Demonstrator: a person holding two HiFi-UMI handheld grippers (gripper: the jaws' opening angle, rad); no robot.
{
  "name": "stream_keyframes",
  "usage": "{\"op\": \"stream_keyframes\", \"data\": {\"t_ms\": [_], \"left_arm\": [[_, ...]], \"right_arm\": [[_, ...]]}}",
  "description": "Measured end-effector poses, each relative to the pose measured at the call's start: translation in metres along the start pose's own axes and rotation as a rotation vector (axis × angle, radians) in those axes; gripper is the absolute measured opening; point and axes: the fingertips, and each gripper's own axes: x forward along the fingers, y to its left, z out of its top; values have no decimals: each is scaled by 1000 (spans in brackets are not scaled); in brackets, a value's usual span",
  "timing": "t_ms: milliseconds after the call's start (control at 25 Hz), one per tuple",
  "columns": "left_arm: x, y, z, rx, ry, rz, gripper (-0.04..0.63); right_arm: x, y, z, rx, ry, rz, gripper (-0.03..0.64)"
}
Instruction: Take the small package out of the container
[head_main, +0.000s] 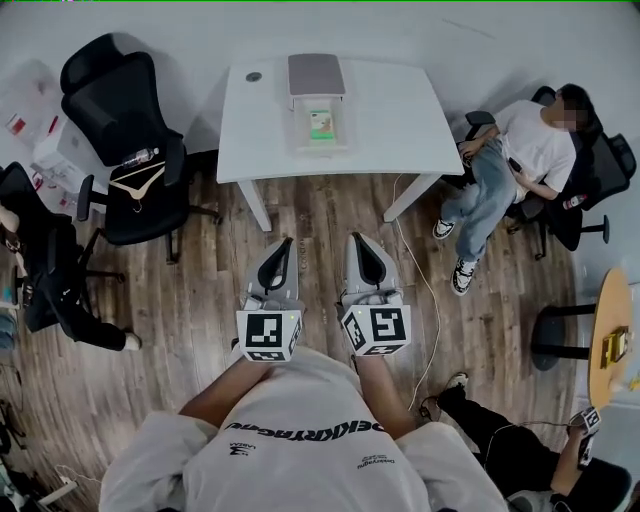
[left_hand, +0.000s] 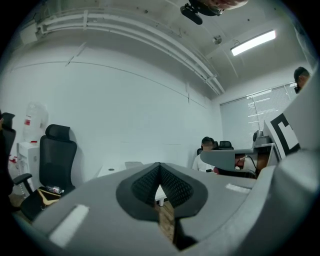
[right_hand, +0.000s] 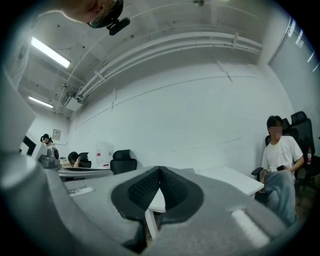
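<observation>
Hard to make out: I see the small package (head_main: 320, 123) only from the head view. It's a pale, flat rectangle with a green patch, and its print is too small for me to read.
Where it sits: it lies inside the container (head_main: 321, 140), at the middle of the white table (head_main: 400, 120).
Container: a clear, shallow plastic box with straight sides. A flat grey panel (head_main: 316, 73) sits at its far end, and I can't tell if that is its lid.
Hidden: in both gripper views the jaws cover the table's middle, so I see no container there, only slivers of tabletop and a leg.
Left gripper (head_main: 288, 241): it's off the table, over the wood-plank floor (head_main: 320, 215) on the near side. The ribbed black pads are pressed together with nothing between them.
Right gripper (head_main: 356, 239): it's beside the left one on the same side of the table, jaws closed tip to tip and empty.
Cut off: a seated person (head_main: 520, 160) right of the table, partly behind a chair, and a black mesh office chair (head_main: 135, 130) to the left.
</observation>
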Motion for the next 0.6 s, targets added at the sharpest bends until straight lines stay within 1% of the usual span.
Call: {"op": "stream_keyframes", "data": {"t_ms": [280, 600], "left_arm": [[69, 42, 17, -2, 20, -21, 3], [130, 85, 37, -2, 26, -44, 3]], "right_arm": [[75, -17, 13, 9, 10, -29, 0], [144, -26, 29, 3, 14, -61, 0]]}}
